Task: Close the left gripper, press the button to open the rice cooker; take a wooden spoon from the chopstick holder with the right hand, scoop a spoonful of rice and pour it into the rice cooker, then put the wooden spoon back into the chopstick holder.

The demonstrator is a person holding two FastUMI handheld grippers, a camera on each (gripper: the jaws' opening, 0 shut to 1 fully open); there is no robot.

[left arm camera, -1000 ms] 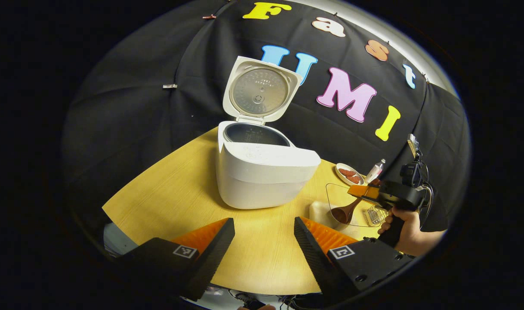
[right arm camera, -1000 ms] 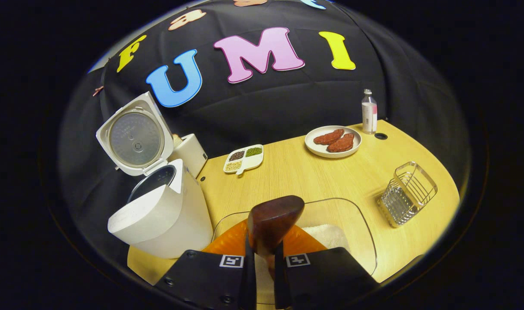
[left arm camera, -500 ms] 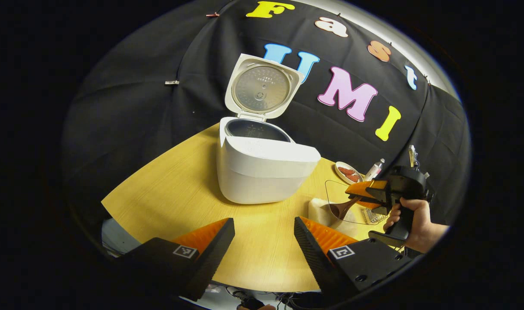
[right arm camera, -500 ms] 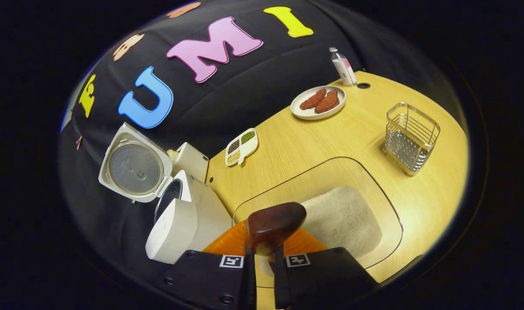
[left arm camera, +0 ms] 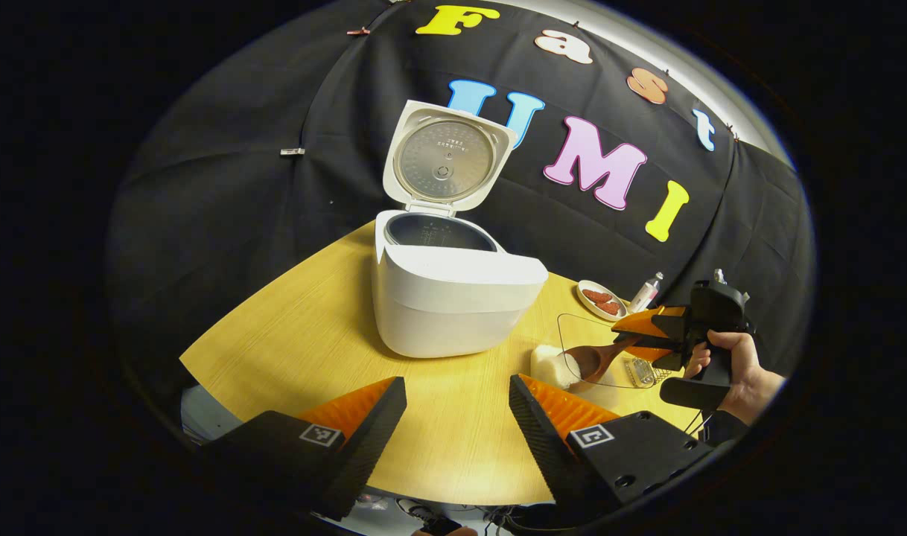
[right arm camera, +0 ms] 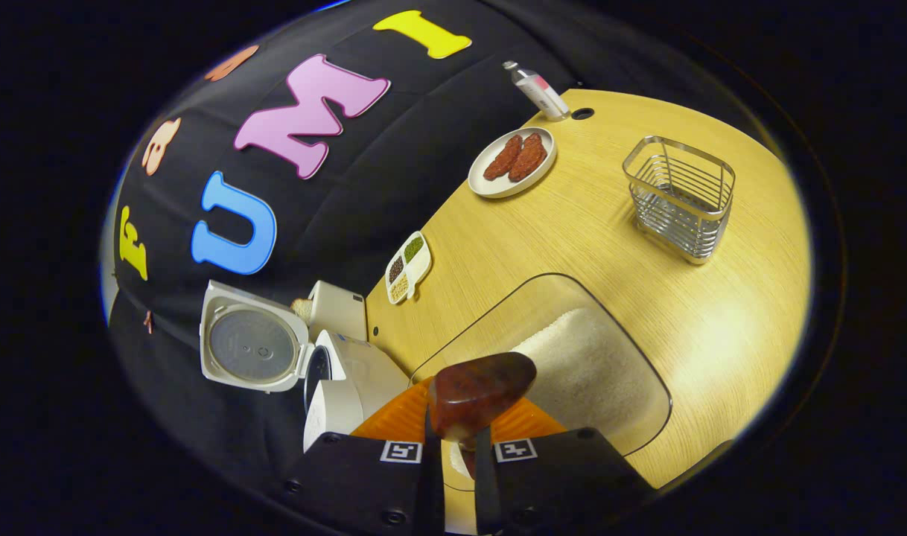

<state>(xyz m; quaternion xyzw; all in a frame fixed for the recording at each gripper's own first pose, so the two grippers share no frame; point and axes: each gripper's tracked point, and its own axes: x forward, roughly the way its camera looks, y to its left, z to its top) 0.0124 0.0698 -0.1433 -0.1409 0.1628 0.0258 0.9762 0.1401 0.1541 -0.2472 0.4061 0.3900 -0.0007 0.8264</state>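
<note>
The right tool (right arm camera: 457, 447) is clamped on the spoon (right arm camera: 479, 387), bowl tilted just over the rice (right arm camera: 587, 368) ahead, presumably to scoop. The left tool (left arm camera: 457, 417) waits with fingers spread and empty, the open cooker (left arm camera: 453, 298) beyond it ready for pouring.
</note>
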